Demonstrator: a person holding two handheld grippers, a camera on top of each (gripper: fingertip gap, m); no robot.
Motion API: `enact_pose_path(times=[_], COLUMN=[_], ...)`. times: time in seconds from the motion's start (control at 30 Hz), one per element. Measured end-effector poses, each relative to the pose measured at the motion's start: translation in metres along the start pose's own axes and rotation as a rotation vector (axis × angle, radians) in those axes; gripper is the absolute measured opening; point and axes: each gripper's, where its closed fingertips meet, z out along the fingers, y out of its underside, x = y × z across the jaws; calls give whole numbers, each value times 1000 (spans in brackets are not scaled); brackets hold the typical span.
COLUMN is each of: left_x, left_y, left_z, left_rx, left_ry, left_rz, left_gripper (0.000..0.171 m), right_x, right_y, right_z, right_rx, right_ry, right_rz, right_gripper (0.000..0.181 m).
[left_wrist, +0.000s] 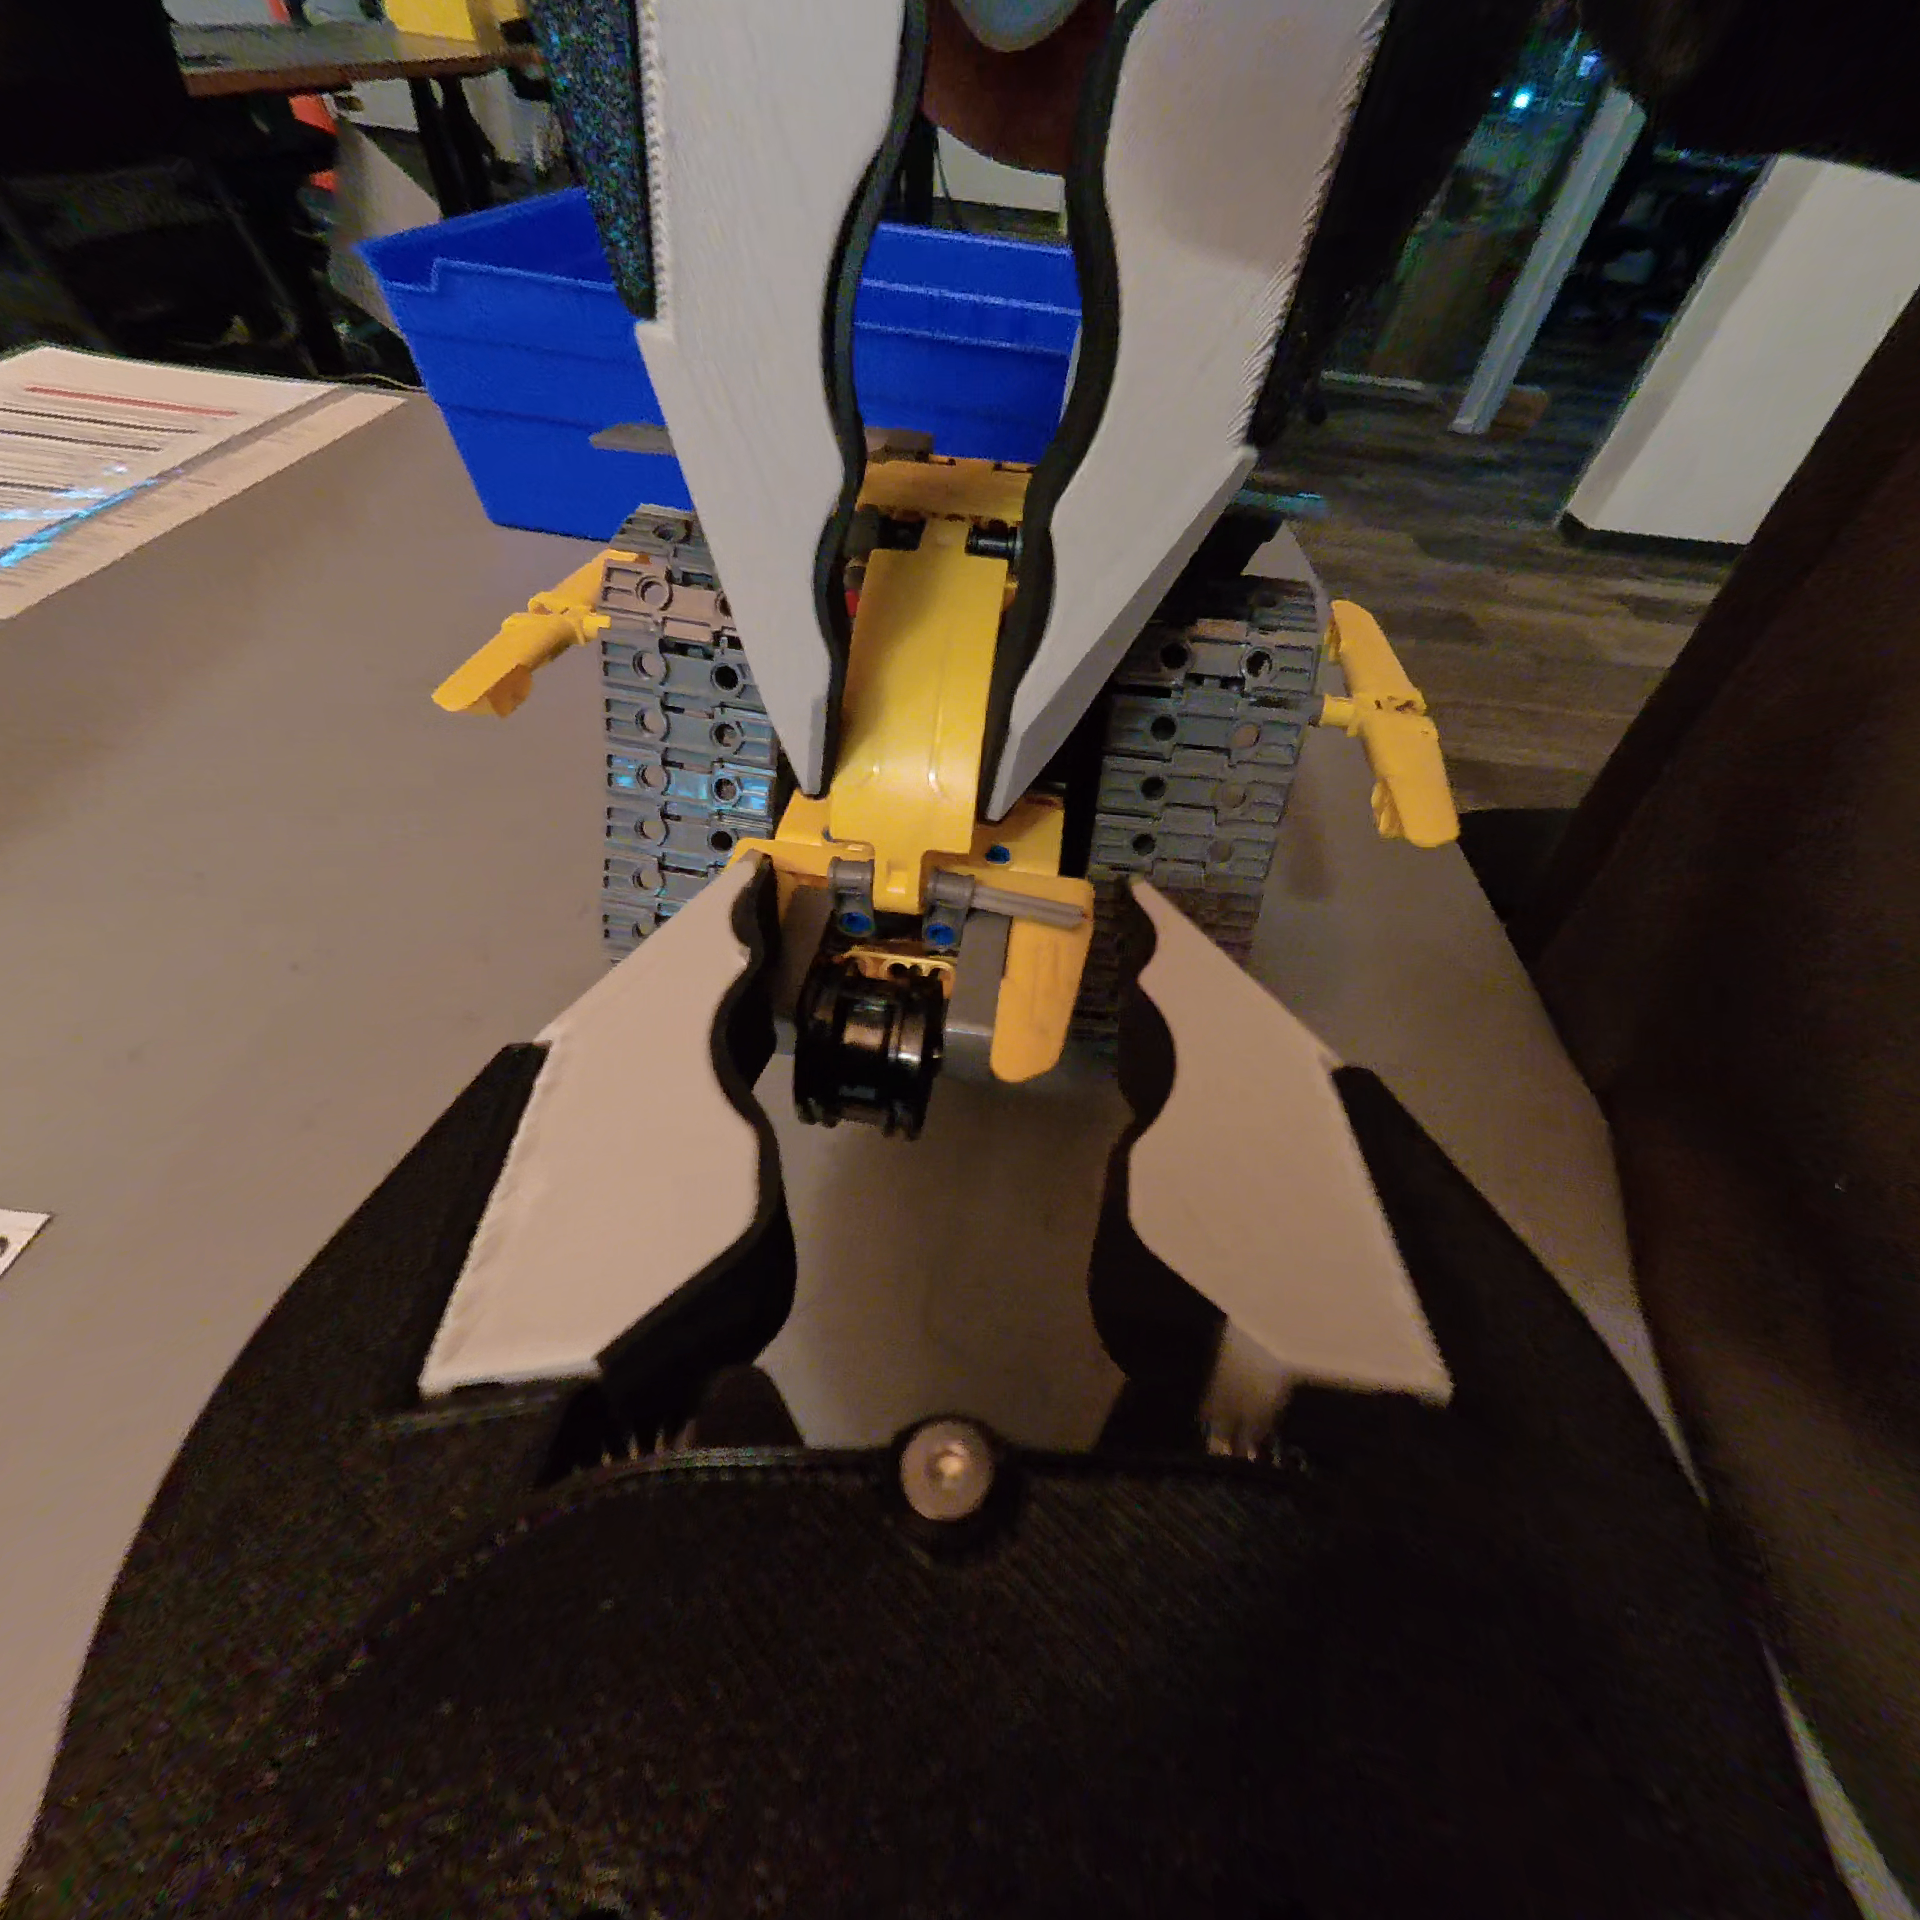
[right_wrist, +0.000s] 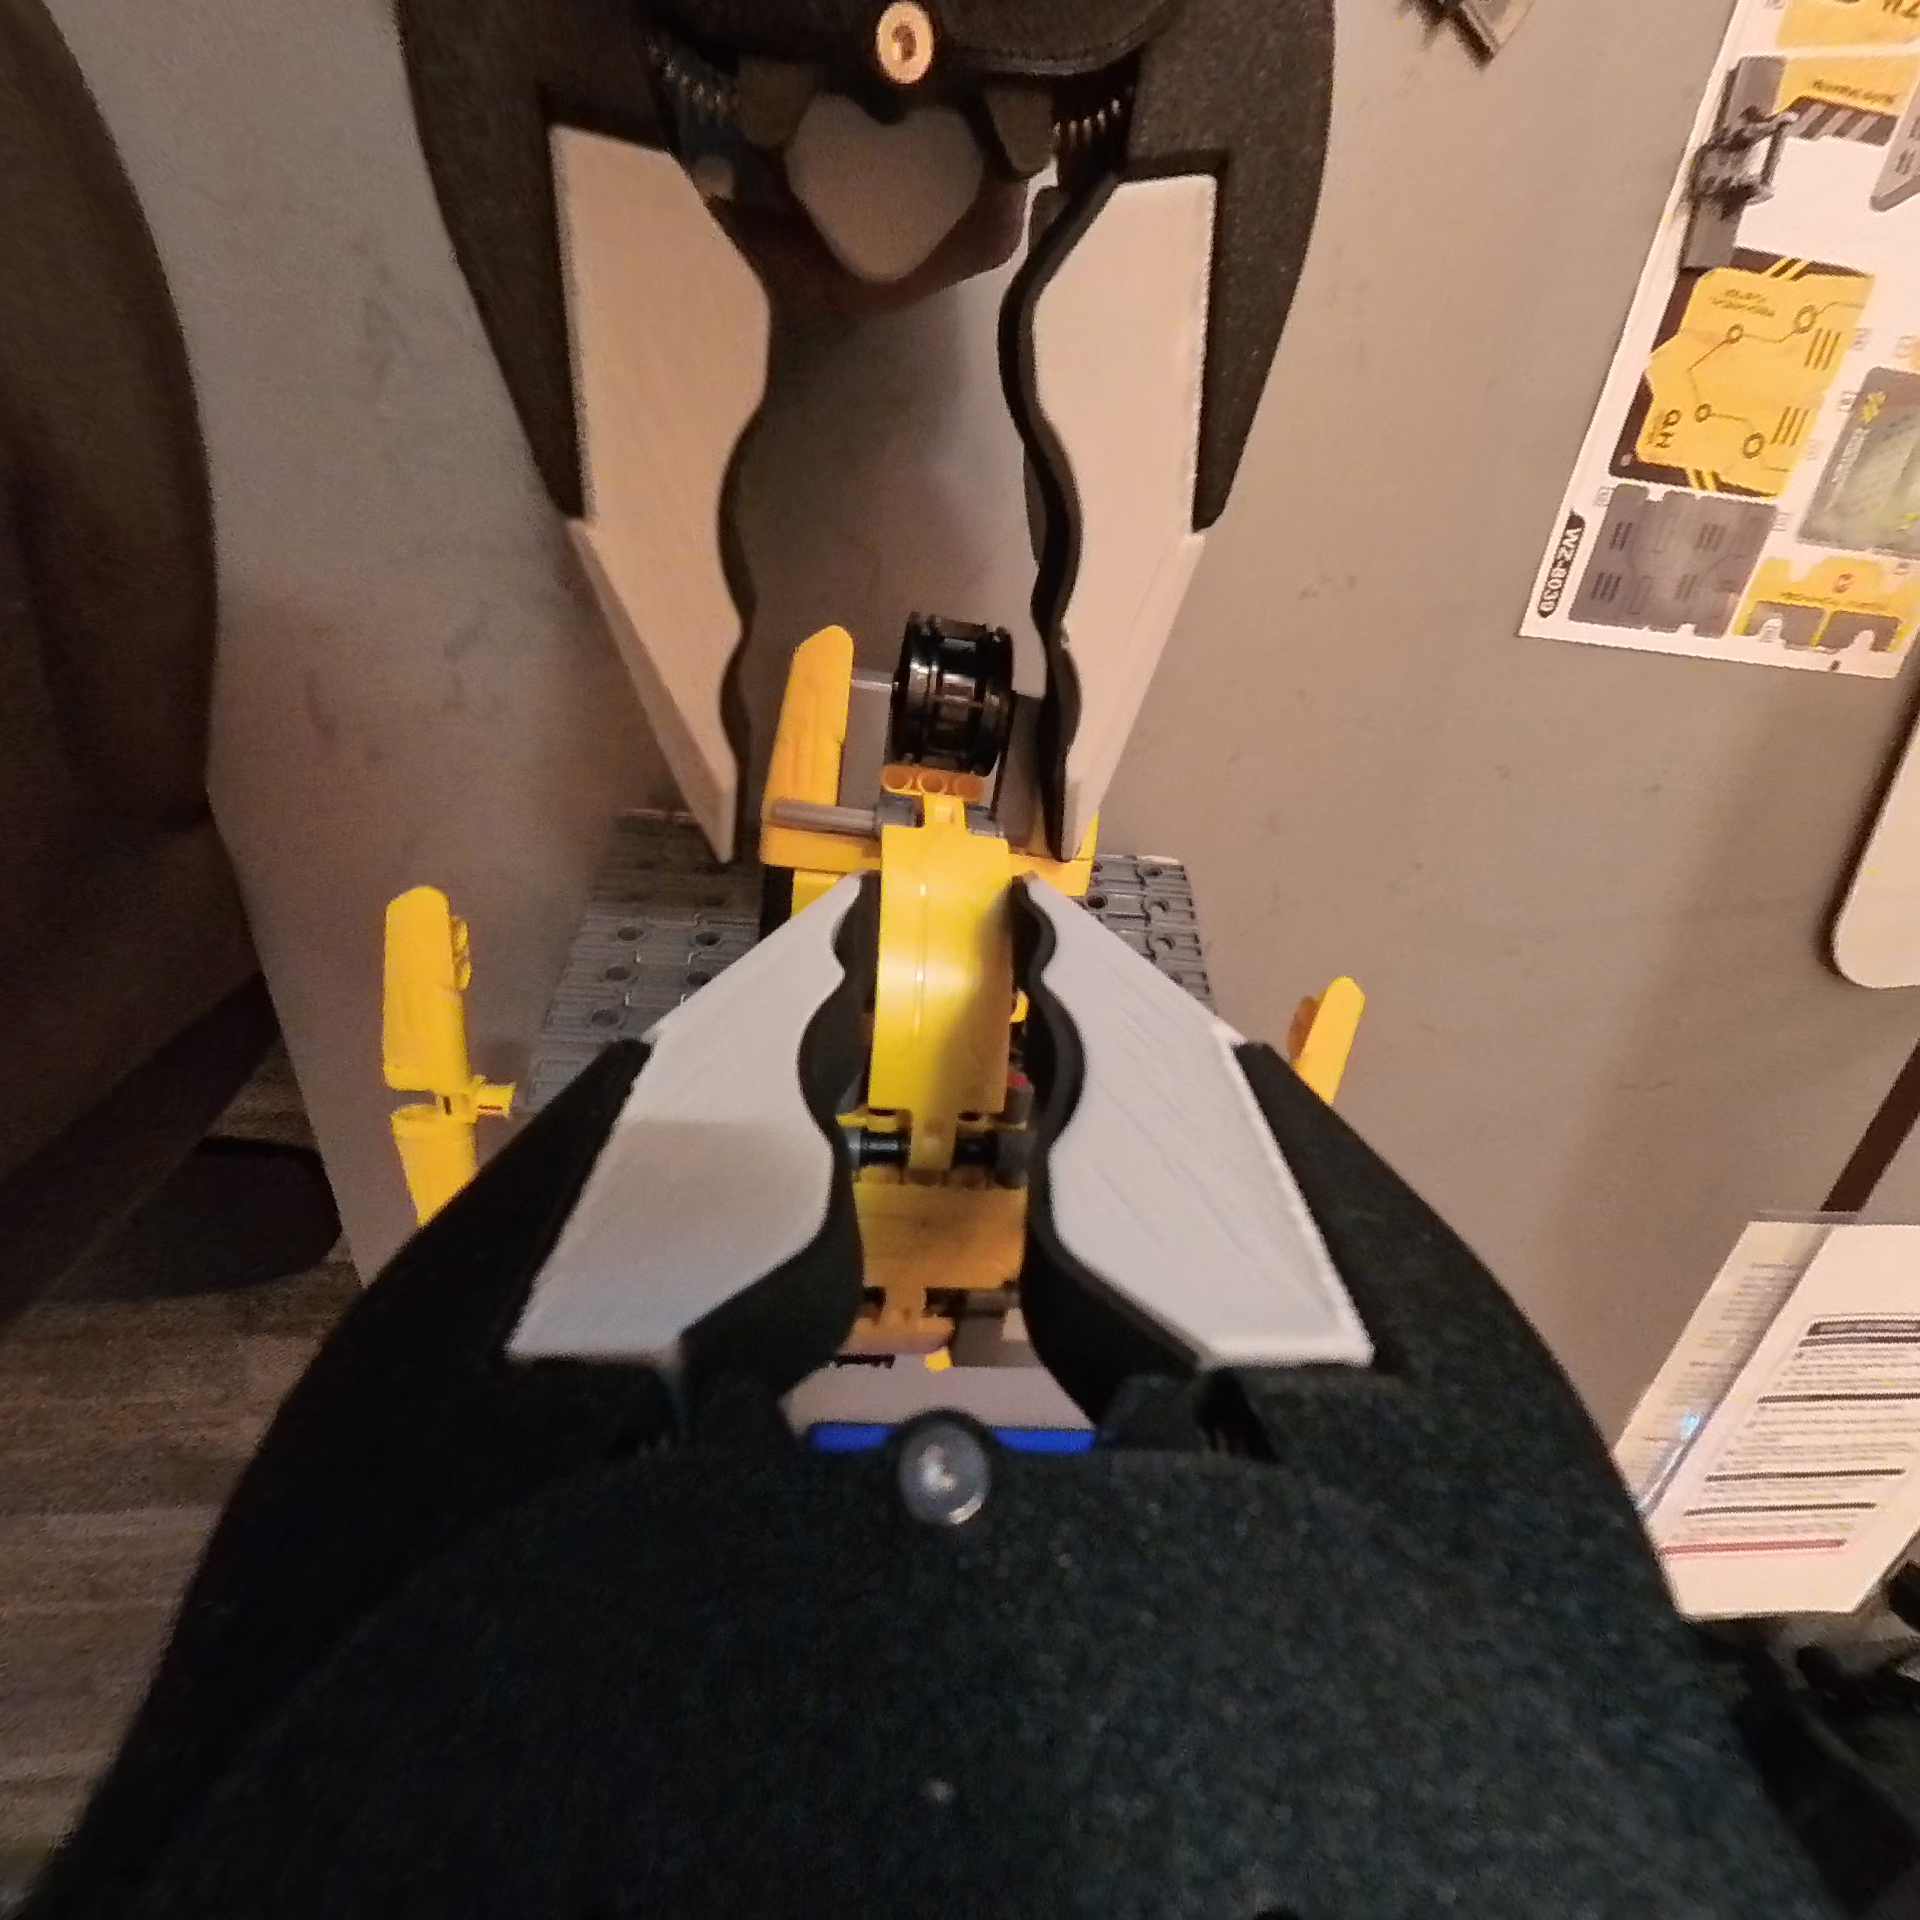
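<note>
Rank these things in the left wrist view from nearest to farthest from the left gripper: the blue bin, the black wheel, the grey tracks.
1. The black wheel, right between the open fingertips of the left gripper, at the model's near end.
2. The grey tracks, behind the wheel, on both flanks of the yellow body.
3. The blue bin, beyond the model, toward the table's far edge.

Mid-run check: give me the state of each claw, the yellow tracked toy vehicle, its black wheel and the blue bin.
left claw: open, fingers either side of the vehicle's front end.
right claw: shut on the vehicle's yellow curved panel.
tracked toy vehicle: upright on the grey table.
black wheel: at the front of the vehicle, between the left claw's fingers, not gripped.
blue bin: behind the vehicle, contents hidden.
</note>
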Motion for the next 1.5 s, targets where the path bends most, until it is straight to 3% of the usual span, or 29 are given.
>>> enact_pose_path(times=[0.23,0.6,1.07,1.33,1.5], left_x=[3,5,4,2,-5], left_y=[2,3,3,2,2], left_z=[3,9,9,8,8], left_rx=[-19,-34,-34,-30,-25], left_ry=[-8,-28,-32,-34,-61], left_rz=[36,64,60,43,21], left_gripper=[59,58,54,53,54], right_x=[-4,-8,-6,-3,1], right_y=[1,16,15,9,15], right_z=[-5,3,1,-5,-2], right_rx=[-5,-182,-82,120,47], right_ry=[24,21,-27,-89,-37], right_rz=[-50,-61,7,105,142], right_gripper=[24,24,24,25,25])
